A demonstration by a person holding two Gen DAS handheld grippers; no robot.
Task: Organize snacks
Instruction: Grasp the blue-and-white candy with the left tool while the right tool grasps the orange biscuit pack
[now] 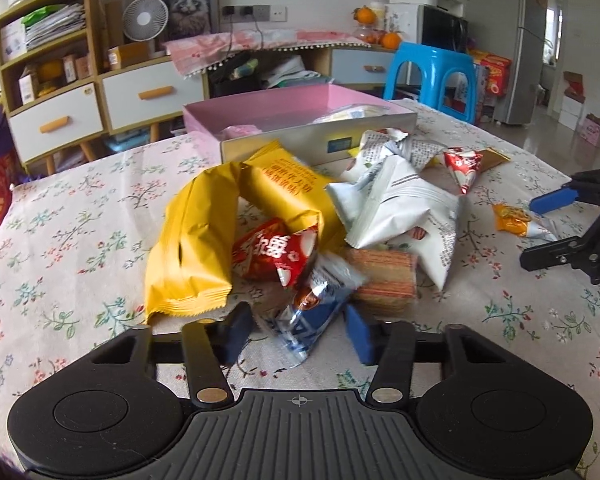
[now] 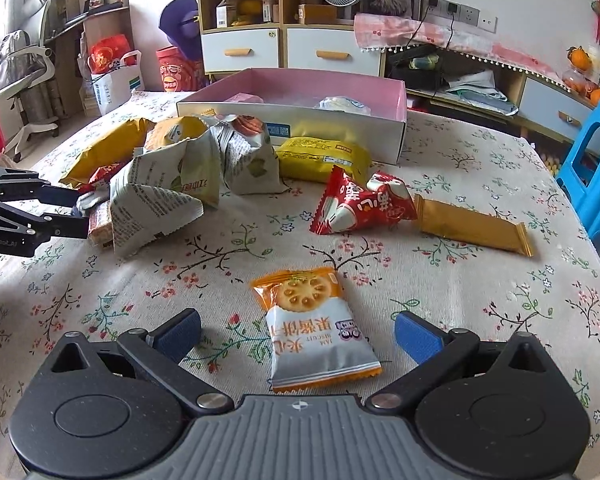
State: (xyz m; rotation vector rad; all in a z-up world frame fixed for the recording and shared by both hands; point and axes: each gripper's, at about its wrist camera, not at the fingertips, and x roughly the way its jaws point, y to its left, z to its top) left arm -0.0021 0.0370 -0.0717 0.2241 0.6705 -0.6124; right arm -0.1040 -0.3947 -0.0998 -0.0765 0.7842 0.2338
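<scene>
1. A table under a flowered cloth [image 1: 80, 216] fills both views, with shelves, drawers and a blue stool behind it. A pink-lined box [image 1: 284, 108] stands at the far side of the table with a few snacks already in it, and loose packets lie heaped in front of it.

2. Left wrist view: the left gripper [image 1: 298, 334] has its fingers partly open around a blue packet [image 1: 308, 320], which lies between the pads and sticks out past the tips. Whether the pads already press on it cannot be told; a gap seems to remain on both sides. Just beyond the tips lie a red packet [image 1: 274, 252], a yellow packet [image 1: 192, 240] and a white bag [image 1: 400, 208].

3. Judgement: the step in hand looks like picking up the blue packet. Next the fingers must close on it, lift it and carry it forward to the box.

4. Right wrist view: the right gripper [image 2: 298, 332] is wide open and holds nothing. An orange biscuit packet [image 2: 312, 328] lies flat between the fingers, well clear of each pad.

5. Judgement: this hand needs to close on the packet's middle before lifting. The thin, slippery wrapper may slide out.
</scene>
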